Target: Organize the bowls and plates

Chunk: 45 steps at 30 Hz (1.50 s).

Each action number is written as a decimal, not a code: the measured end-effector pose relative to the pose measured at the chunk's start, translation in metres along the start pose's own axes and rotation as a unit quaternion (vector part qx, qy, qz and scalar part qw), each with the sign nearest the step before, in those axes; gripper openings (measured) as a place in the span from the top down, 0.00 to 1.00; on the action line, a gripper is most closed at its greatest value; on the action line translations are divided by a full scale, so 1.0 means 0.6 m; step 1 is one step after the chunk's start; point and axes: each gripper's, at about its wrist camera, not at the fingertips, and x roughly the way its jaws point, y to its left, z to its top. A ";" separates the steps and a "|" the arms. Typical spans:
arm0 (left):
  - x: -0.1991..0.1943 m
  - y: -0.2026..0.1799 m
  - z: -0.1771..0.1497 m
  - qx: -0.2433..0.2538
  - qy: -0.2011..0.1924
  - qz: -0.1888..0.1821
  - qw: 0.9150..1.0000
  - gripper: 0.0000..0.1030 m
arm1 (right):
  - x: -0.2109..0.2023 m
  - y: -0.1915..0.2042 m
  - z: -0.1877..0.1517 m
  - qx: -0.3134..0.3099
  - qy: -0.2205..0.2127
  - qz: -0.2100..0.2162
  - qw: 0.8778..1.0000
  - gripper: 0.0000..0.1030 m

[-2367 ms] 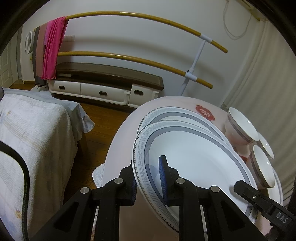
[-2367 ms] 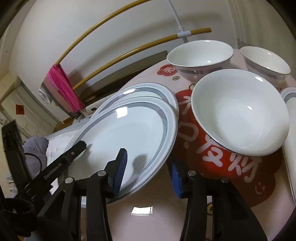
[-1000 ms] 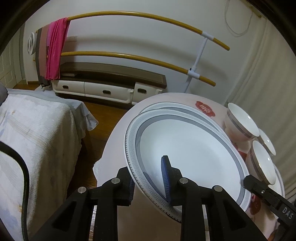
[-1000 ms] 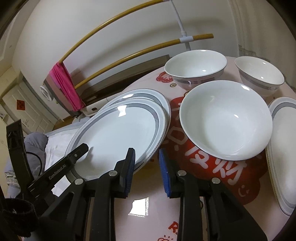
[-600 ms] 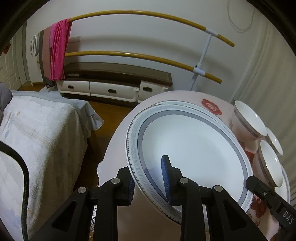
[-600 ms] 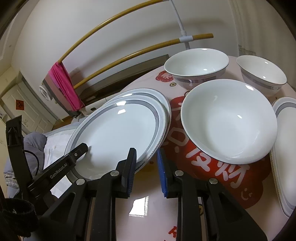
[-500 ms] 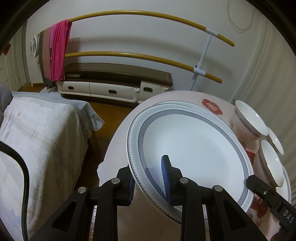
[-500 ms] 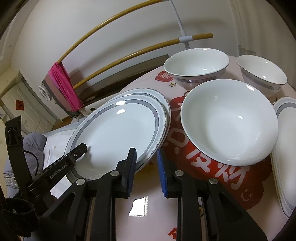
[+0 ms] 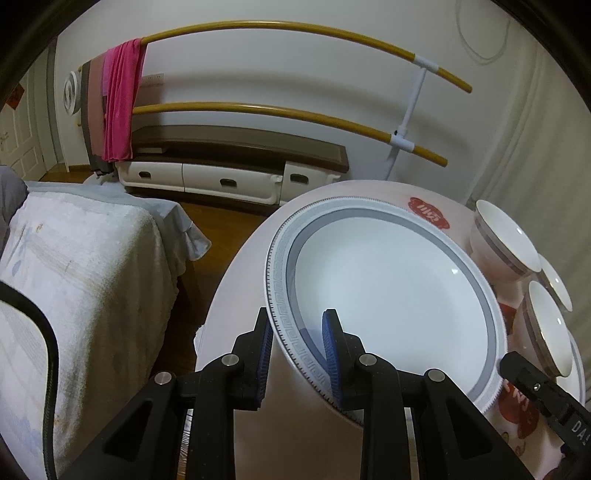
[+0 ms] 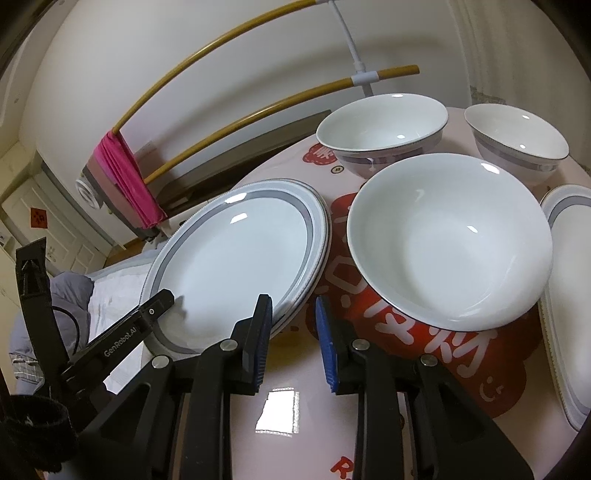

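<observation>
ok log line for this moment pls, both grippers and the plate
left gripper: shut on top plate rim | top plate: on the second plate | right gripper: opening, holding nothing

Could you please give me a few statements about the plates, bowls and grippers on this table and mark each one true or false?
1. The left gripper has its fingers closed on the rim of the top plate. True.
2. The right gripper holds the large bowl. False: nothing is between its fingers; the bowl sits on the table.
3. The top plate lies on another plate. True.
4. The pink cloth lies on the table. False: it hangs over a rail.
</observation>
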 end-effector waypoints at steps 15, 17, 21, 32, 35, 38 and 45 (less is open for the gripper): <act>-0.043 -0.004 -0.010 -0.004 0.007 -0.006 1.000 0.75 | -0.030 -0.002 -0.008 -0.013 -0.001 0.015 1.000 0.72; -0.065 -0.009 -0.017 -0.007 0.003 -0.012 1.000 0.69 | -0.047 -0.003 -0.011 -0.014 -0.005 0.020 1.000 0.68; -0.126 -0.040 -0.037 0.009 -0.021 -0.045 0.999 0.58 | -0.096 -0.009 -0.017 -0.023 -0.023 0.030 0.999 0.61; -0.262 -0.149 -0.109 0.047 -0.087 -0.130 0.987 0.24 | -0.258 -0.094 -0.031 -0.025 -0.101 0.031 0.994 0.33; -0.275 -0.178 -0.130 0.058 -0.089 -0.142 0.984 0.23 | -0.290 -0.134 -0.035 -0.021 -0.116 0.019 0.993 0.31; -0.275 -0.221 -0.146 0.074 -0.084 -0.146 0.983 0.16 | -0.317 -0.185 -0.035 -0.011 -0.130 0.002 0.992 0.31; -0.240 -0.314 -0.161 0.064 -0.048 -0.149 0.986 0.16 | -0.327 -0.310 -0.032 0.023 -0.132 -0.039 0.990 0.31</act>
